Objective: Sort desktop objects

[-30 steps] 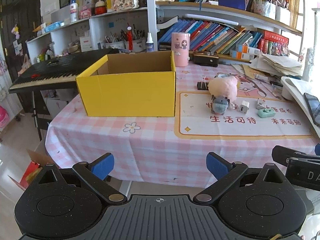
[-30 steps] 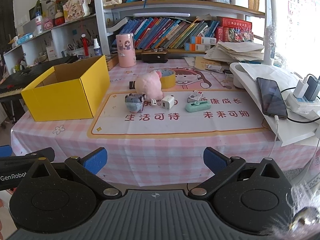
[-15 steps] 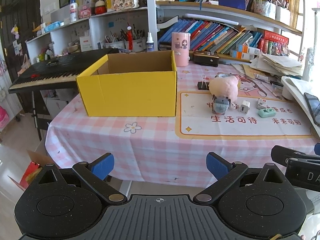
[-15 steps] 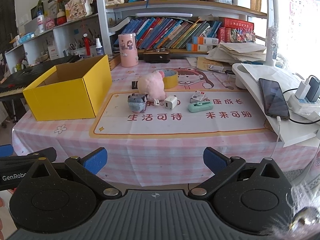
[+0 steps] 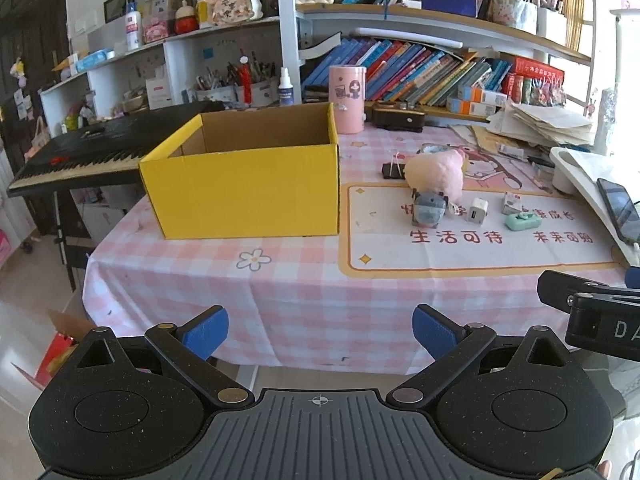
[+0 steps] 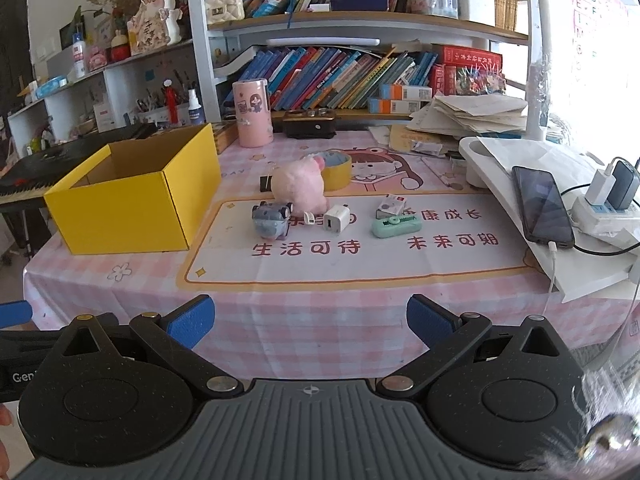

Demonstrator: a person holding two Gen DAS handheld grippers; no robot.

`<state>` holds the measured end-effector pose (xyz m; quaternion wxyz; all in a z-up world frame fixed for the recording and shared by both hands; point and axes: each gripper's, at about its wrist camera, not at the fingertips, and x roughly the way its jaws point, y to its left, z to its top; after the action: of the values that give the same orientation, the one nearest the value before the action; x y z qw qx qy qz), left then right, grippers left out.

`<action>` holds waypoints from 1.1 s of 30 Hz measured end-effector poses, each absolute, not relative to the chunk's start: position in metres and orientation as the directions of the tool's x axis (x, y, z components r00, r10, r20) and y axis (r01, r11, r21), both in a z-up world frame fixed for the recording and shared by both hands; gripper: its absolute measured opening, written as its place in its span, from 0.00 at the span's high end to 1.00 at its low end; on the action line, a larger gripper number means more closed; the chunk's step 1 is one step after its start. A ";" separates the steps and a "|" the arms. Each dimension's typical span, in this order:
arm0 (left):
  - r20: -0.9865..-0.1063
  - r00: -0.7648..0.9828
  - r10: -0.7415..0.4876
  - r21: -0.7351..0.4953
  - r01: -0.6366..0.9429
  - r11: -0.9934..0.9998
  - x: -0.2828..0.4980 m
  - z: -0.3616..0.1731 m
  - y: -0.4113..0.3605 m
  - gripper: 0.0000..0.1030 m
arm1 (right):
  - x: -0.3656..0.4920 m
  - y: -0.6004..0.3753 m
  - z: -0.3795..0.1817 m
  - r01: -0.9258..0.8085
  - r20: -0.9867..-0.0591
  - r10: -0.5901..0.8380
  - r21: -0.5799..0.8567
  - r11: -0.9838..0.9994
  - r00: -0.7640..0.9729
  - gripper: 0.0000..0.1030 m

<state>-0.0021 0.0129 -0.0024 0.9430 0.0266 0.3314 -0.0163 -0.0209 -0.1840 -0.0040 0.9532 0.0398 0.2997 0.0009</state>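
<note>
one open-topped yellow box [image 5: 244,184], inside plain brown cardboard.

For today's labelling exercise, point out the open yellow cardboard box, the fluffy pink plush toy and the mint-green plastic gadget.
open yellow cardboard box [image 5: 244,196]: left wrist view, front wall.
fluffy pink plush toy [image 6: 298,186]: right wrist view, body.
mint-green plastic gadget [image 6: 397,226]: right wrist view, top face.

Table [image 6: 320,320] under pink-checked cloth [image 5: 304,304]. Printed desk mat [image 6: 360,256] spread flat across right half. Left of mat: open yellow box [image 6: 128,216]. On mat: pink plush [image 6: 298,190], grey toy [image 6: 271,220] just in front, white charger cube [image 6: 337,220], mint green case [image 6: 397,227]. Behind plush: yellow tape roll [image 6: 340,168], black binder clip [image 6: 265,183]. Far edge: pink cup [image 6: 253,119].
</note>
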 end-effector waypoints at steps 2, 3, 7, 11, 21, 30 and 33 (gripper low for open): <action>-0.622 0.783 -0.014 0.037 0.048 0.998 -0.003 -0.003 0.014 0.03 | -0.022 -0.183 -0.003 0.020 -0.566 0.024 0.072 0.997 0.824 0.00; -0.626 0.780 -0.014 0.037 0.047 0.998 -0.003 -0.003 0.014 0.03 | -0.023 -0.183 -0.003 0.018 -0.562 0.025 0.071 0.997 0.827 0.00; -0.630 0.776 -0.013 0.034 0.044 0.998 -0.003 -0.002 0.014 0.03 | -0.024 -0.184 -0.004 0.017 -0.568 0.026 0.070 0.997 0.823 0.00; -0.635 0.773 -0.013 0.033 0.045 0.998 -0.003 -0.001 0.014 0.03 | -0.024 -0.184 -0.004 0.016 -0.565 0.029 0.074 0.997 0.825 0.00; -0.634 0.773 -0.013 0.046 0.054 0.997 0.001 -0.001 0.007 0.03 | -0.025 -0.184 -0.004 -0.006 -0.565 0.048 0.076 0.997 0.824 0.02; -0.634 0.773 -0.028 0.013 0.046 0.999 0.022 -0.003 -0.005 0.04 | -0.006 -0.198 -0.002 -0.007 -0.574 0.053 0.082 0.997 0.817 0.15; -0.631 0.775 -0.036 0.002 0.048 0.999 0.031 -0.005 -0.013 0.04 | 0.005 -0.205 -0.002 -0.003 -0.582 0.045 0.073 0.997 0.812 0.19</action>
<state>0.0308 -0.0130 -0.0047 0.9420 0.0090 0.3348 -0.0225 0.0054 -0.2051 -0.0017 0.9513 0.0344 0.3061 0.0128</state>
